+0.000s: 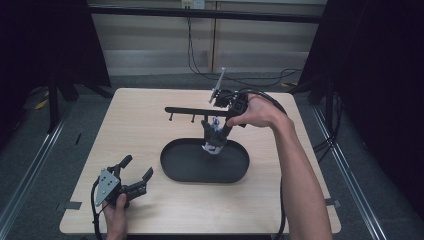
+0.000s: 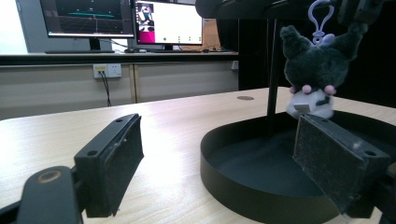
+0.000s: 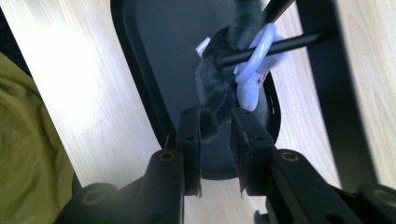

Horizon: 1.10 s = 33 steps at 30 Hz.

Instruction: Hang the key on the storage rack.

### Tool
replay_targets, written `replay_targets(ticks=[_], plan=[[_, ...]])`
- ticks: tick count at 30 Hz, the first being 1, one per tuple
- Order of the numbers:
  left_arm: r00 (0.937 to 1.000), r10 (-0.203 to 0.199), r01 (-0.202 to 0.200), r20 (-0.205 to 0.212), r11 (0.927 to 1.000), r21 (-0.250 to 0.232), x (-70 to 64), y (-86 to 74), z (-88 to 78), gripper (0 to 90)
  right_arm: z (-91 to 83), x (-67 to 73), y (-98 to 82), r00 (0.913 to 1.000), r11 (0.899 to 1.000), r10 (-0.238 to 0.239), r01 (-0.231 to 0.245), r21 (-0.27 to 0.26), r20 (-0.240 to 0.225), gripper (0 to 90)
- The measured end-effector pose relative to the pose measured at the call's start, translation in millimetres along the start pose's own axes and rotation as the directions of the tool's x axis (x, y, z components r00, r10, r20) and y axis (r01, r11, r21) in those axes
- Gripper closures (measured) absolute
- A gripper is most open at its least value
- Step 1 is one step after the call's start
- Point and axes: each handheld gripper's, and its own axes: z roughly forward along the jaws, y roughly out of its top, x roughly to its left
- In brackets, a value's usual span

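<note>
Right gripper [image 3: 215, 126] jaws stood slightly parted around the plush keychain's [image 3: 224, 79] ear; its clip hung on the rack peg [image 3: 275, 46]. Left gripper [image 2: 219, 163] spread, resting on desk [image 1: 140, 125].

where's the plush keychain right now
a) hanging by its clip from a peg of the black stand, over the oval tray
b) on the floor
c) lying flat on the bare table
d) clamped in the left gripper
a: the pale clip of the plush keychain is looped over a peg of the stand, above the tray.
</note>
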Motion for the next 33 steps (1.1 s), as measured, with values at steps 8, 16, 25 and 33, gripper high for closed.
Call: replay_targets(ticks=[8, 16, 25, 33], plan=[[1.0000, 0.007, -0.007, 0.001, 1.0000, -0.001, 0.4, -0.1, -0.1, 15.5, 1.6, 10.3, -15.6, 0.9988, 0.995, 0.018, -0.014, -0.097, 0.045, 59.9], [1.0000, 0.006, -0.006, 0.000, 1.0000, 0.000, 0.4, -0.1, 0.0, 15.4, 1.7, 22.9, -34.8, 0.9940, 0.967, 0.078, -0.057, -0.247, 0.076, 46.7], [1.0000, 0.008, -0.008, -0.002, 1.0000, -0.001, 0.5, -0.1, -0.1, 15.4, 15.1, 48.4, -52.3, 0.9934, 0.924, 0.074, -0.036, -0.381, 0.087, 38.2], [1.0000, 0.006, -0.006, 0.000, 1.0000, -0.002, 0.4, -0.2, 0.1, 15.5, 33.3, 60.5, -78.8, 0.9868, 0.853, 0.123, -0.051, -0.519, 0.105, 27.6]])
